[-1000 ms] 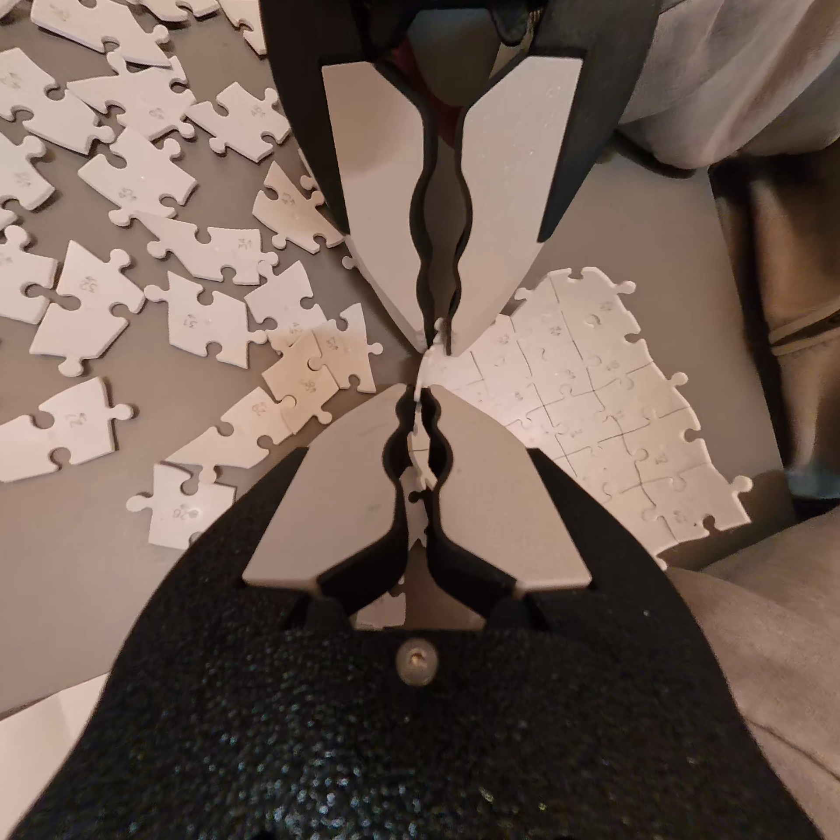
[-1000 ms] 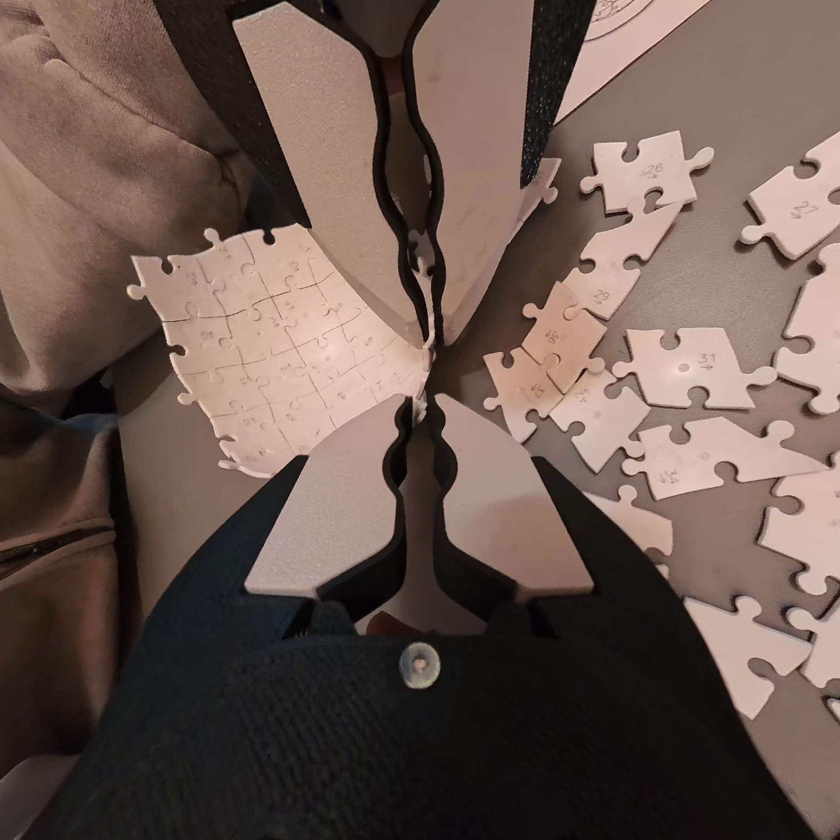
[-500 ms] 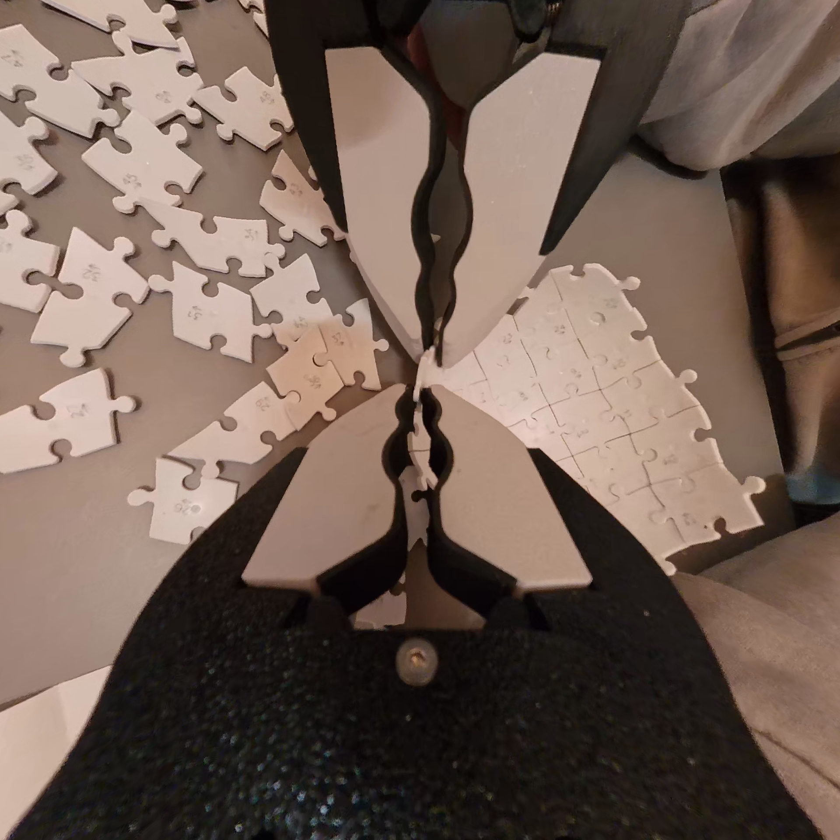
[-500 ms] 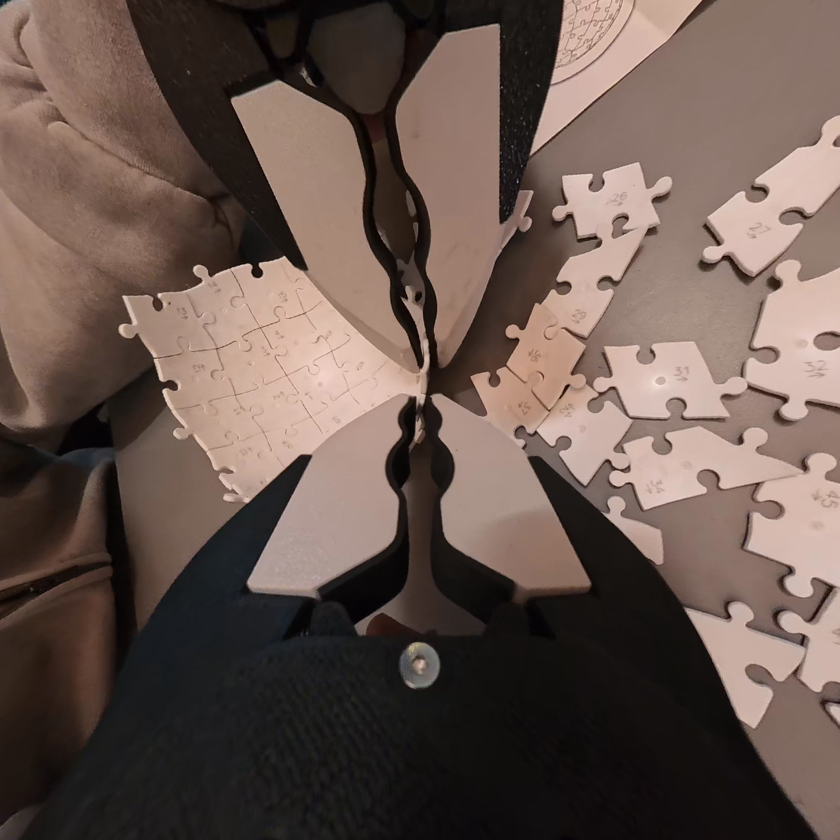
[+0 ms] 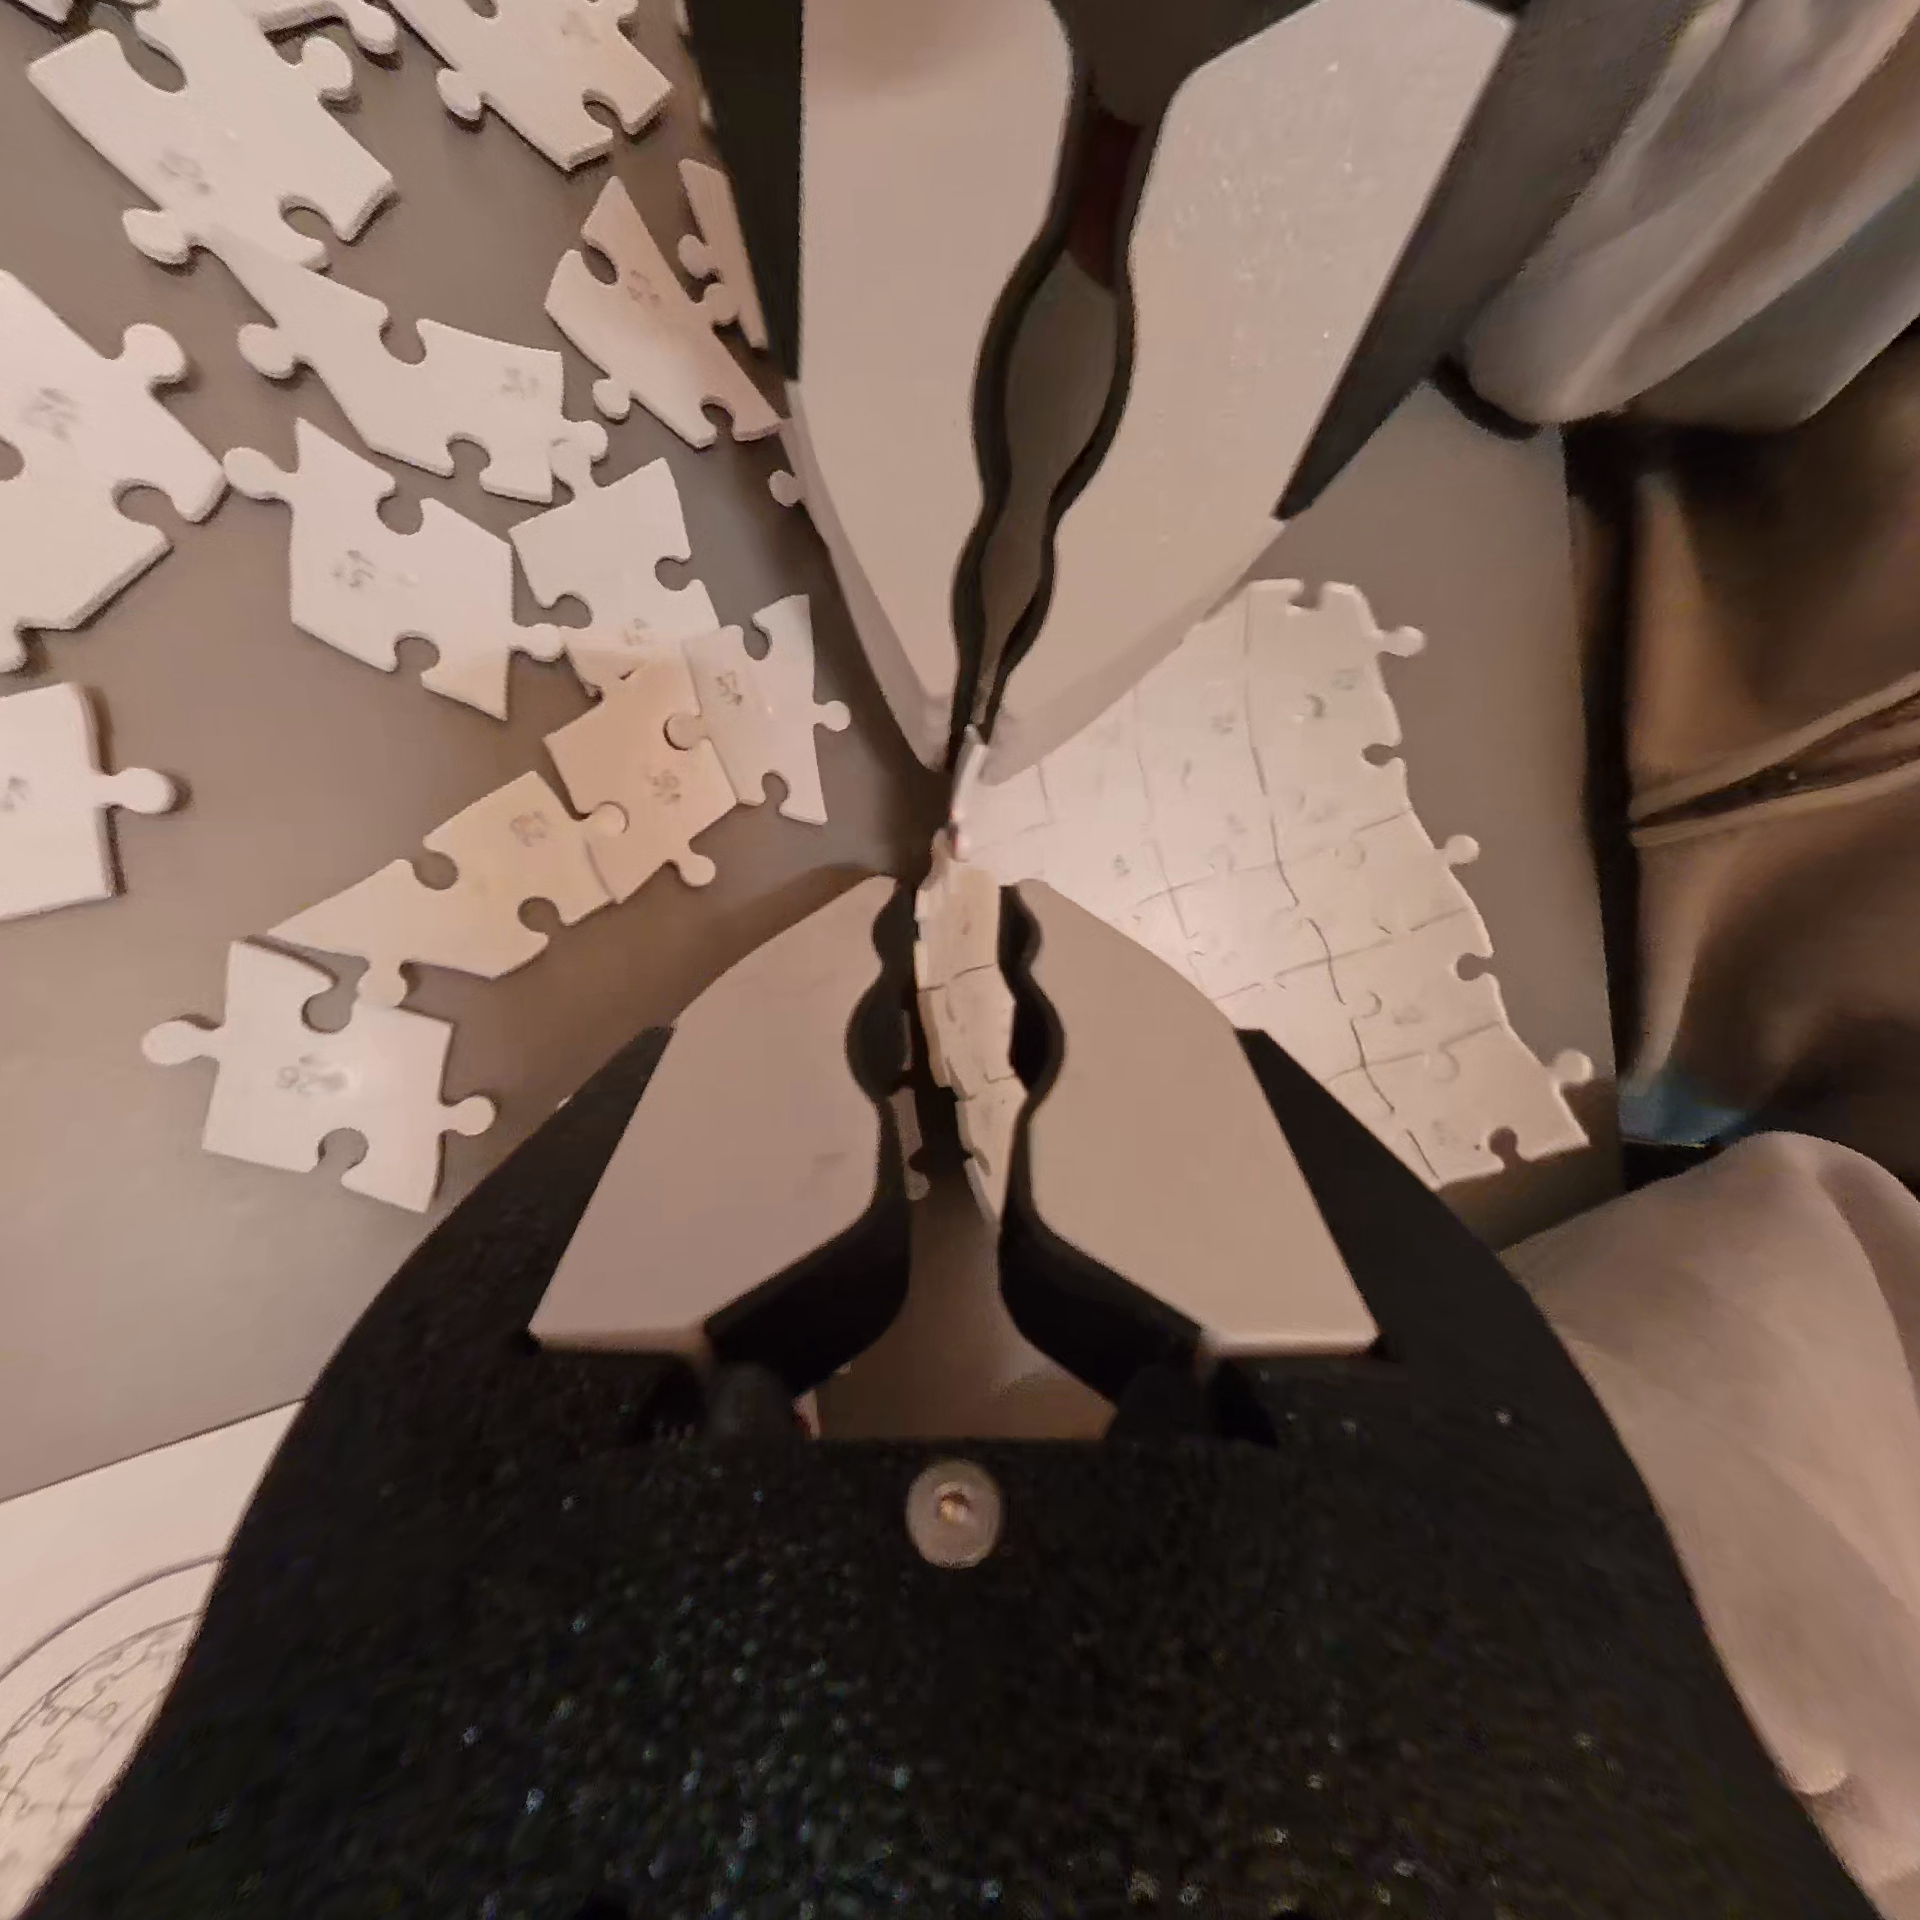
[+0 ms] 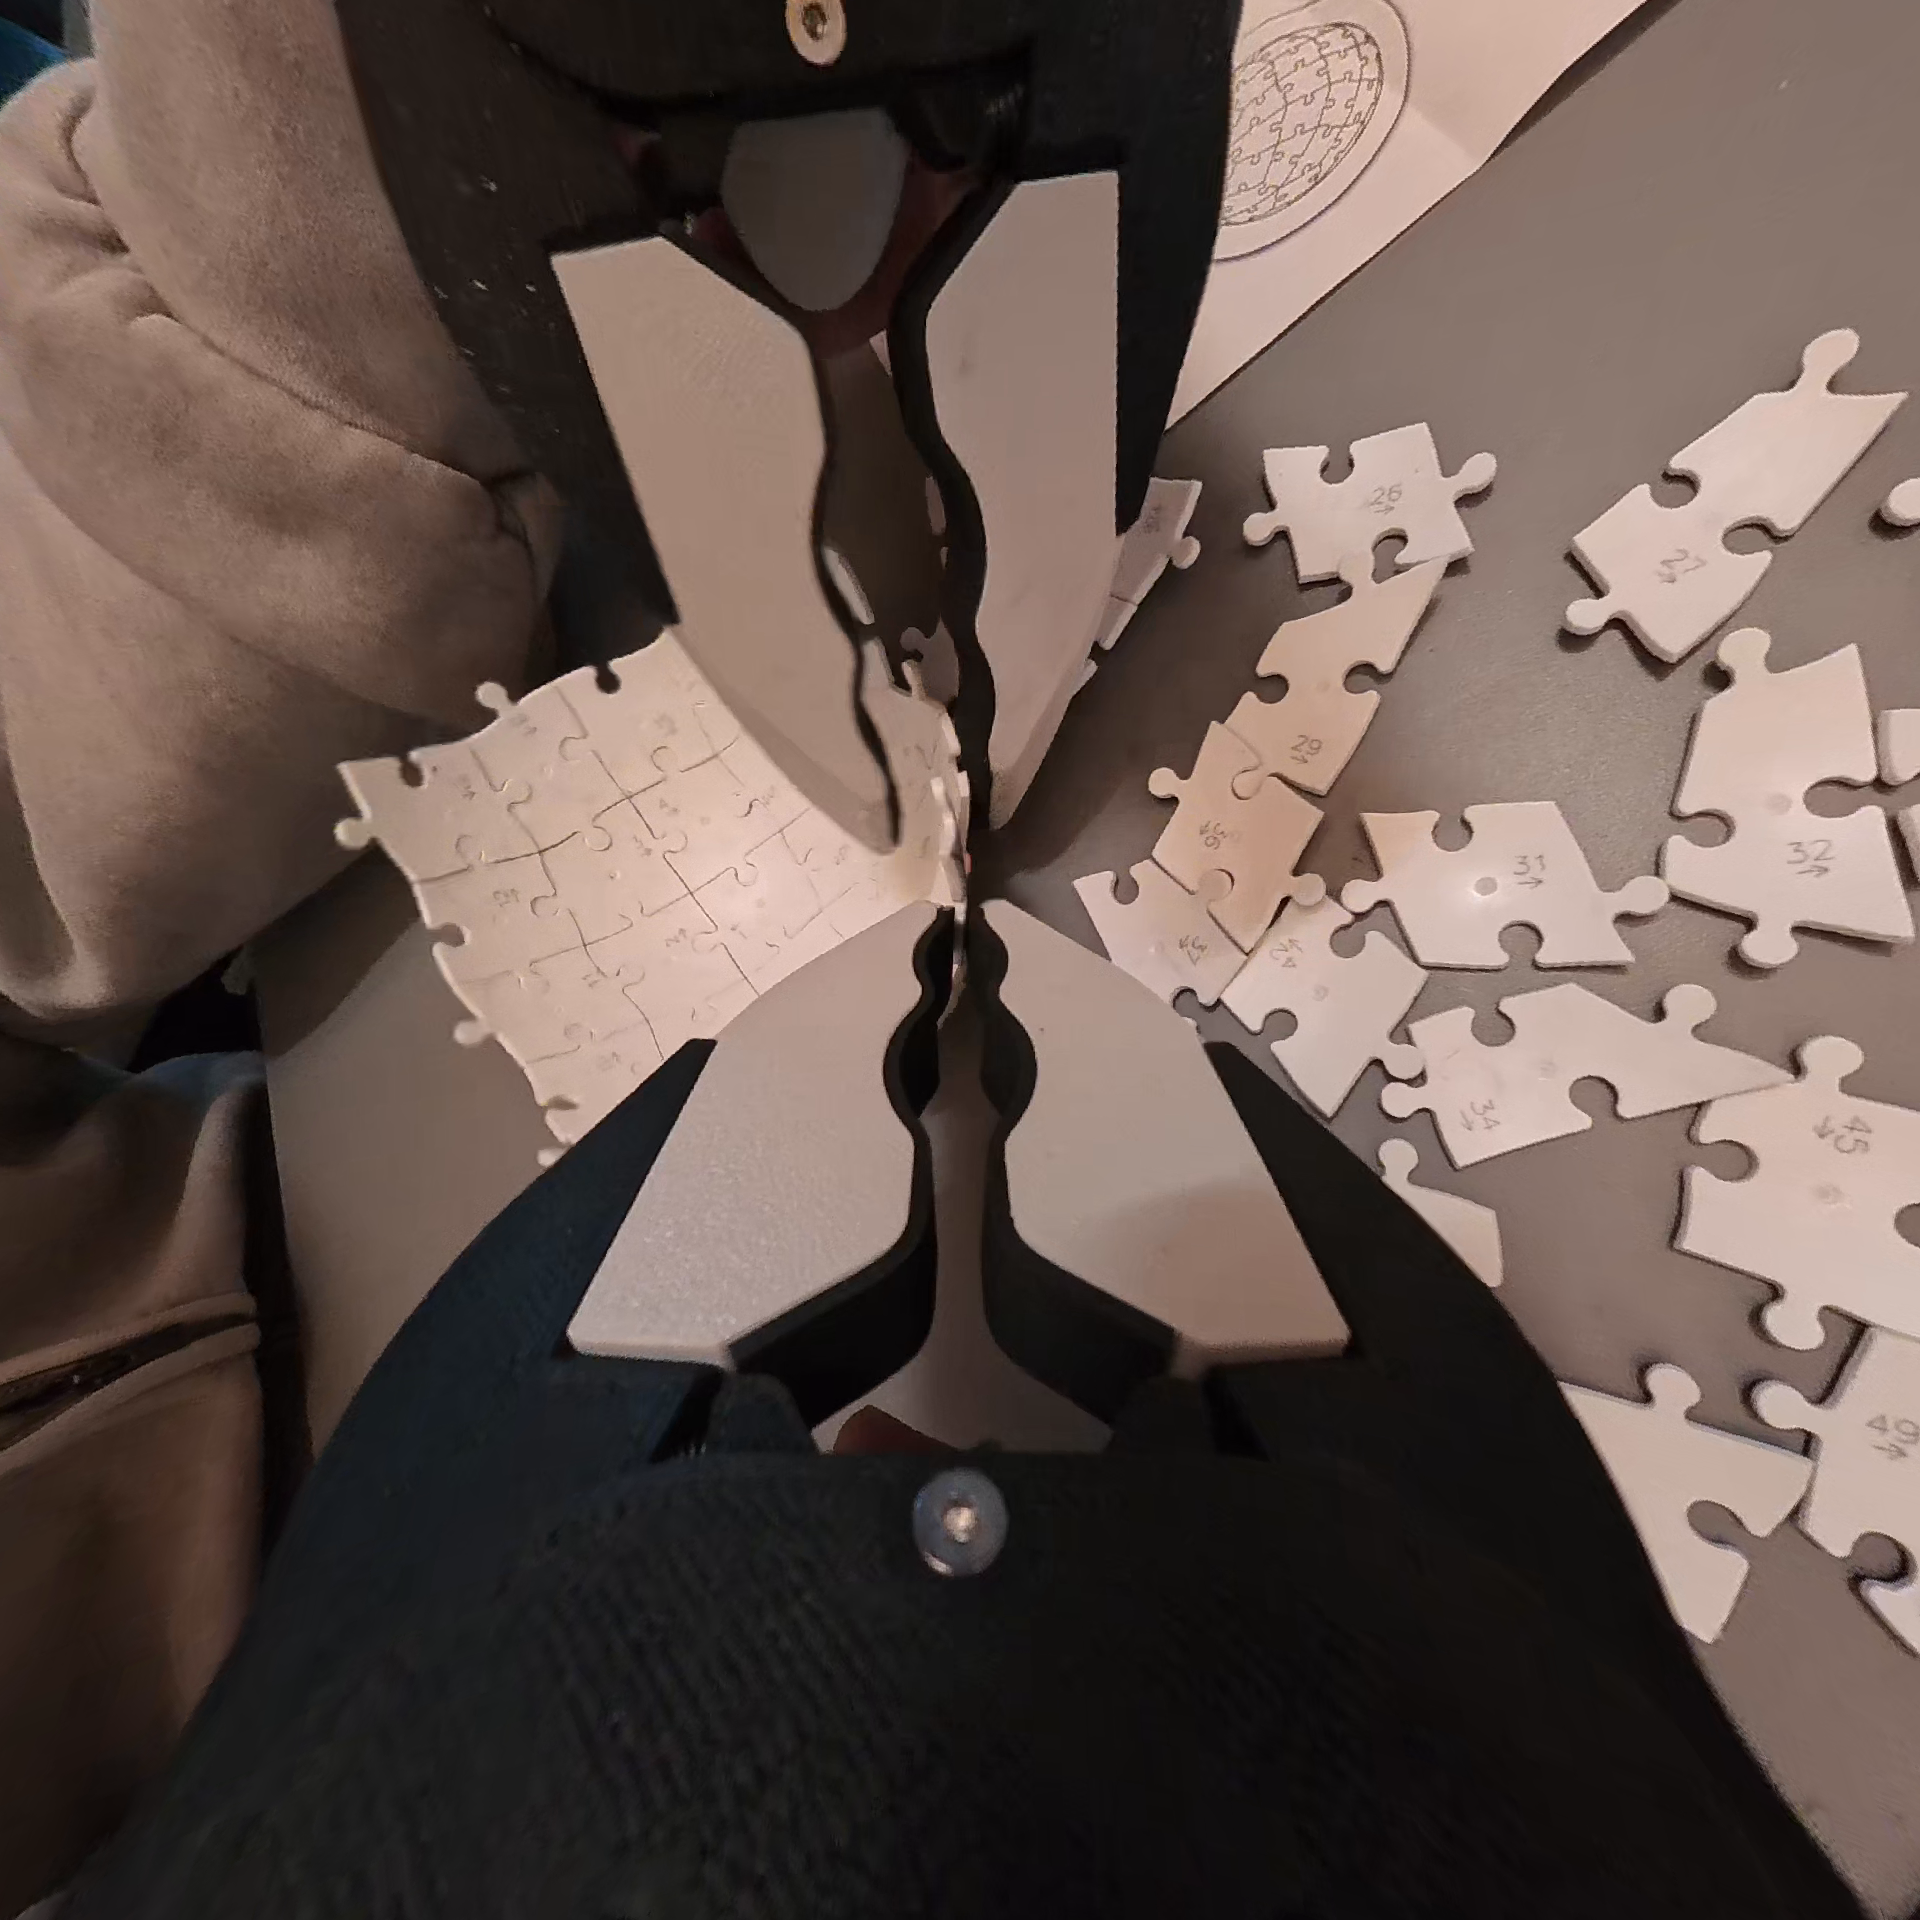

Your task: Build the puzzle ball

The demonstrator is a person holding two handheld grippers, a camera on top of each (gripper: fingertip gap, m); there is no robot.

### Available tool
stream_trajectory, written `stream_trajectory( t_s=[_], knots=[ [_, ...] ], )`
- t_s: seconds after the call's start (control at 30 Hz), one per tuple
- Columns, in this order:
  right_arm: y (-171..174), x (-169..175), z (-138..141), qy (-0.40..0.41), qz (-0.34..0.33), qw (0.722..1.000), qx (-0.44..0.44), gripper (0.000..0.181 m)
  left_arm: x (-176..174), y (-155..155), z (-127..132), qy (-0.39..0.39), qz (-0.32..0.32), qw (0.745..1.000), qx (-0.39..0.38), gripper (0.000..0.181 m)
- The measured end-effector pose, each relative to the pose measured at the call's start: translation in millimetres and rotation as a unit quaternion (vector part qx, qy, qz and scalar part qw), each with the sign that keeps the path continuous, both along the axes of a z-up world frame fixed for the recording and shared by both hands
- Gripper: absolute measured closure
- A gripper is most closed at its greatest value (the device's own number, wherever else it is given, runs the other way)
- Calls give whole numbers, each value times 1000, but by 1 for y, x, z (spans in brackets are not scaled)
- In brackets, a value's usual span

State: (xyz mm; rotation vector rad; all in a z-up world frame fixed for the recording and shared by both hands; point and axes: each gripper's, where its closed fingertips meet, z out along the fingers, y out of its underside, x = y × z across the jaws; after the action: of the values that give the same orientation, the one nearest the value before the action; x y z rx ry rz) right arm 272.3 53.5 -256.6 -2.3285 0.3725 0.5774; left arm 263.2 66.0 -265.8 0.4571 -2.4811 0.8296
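Observation:
A curved assembled section of white puzzle pieces [image 5: 1299, 831] is held on edge over the grey table [image 5: 260, 810]. It also shows in the right wrist view [image 6: 623, 862]. My left gripper [image 5: 956, 888] is shut on the section's edge, with pieces showing between its fingers. My right gripper [image 6: 968, 912] faces it tip to tip and pinches the same edge. The right gripper [image 5: 968, 753] shows at the top of the left wrist view. The left gripper [image 6: 935, 826] shows at the top of the right wrist view. Several loose numbered pieces [image 6: 1496, 883] lie flat on the table [image 6: 1610, 364].
More loose pieces [image 5: 416, 582] cover the table left of the grippers. A white paper sheet with a drawing of the puzzle ball [image 6: 1309, 114] lies at the table's far side, and also shows in the left wrist view [image 5: 104, 1558]. A person's grey sleeves [image 6: 208, 520] and clothing [image 5: 1714, 156] border the section's side. Left and right tips are no more than a few centimetres apart.
The assembled section has turned, so more of its edge shows between the left fingers, which stand slightly wider. Both grippers have shifted a little while still holding it.

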Motion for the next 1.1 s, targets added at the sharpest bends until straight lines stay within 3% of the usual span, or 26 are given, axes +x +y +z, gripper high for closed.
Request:
stream_trajectory(
  t_s=[0.07, 0.43, 0.8, 1.1],
  knots=[
    [1, 0, 1, -3, -2, 1000, 0, 179, 4, 1, -3, -9, 4, 1000, 8, 175],
    [3, 2, -1, -45, -43, 998, -23, 178, 5, 5, -4, 8, 28, 999, 29, 175],
    [3, 5, 1, -46, -103, 994, 11, 178, 9, 5, -2, 8, 45, 999, 21, 176],
    [4, 0, -3, -29, -107, 993, 33, 179, 6, 4, -3, -23, 8, 1000, 5, 168]
  ],
)
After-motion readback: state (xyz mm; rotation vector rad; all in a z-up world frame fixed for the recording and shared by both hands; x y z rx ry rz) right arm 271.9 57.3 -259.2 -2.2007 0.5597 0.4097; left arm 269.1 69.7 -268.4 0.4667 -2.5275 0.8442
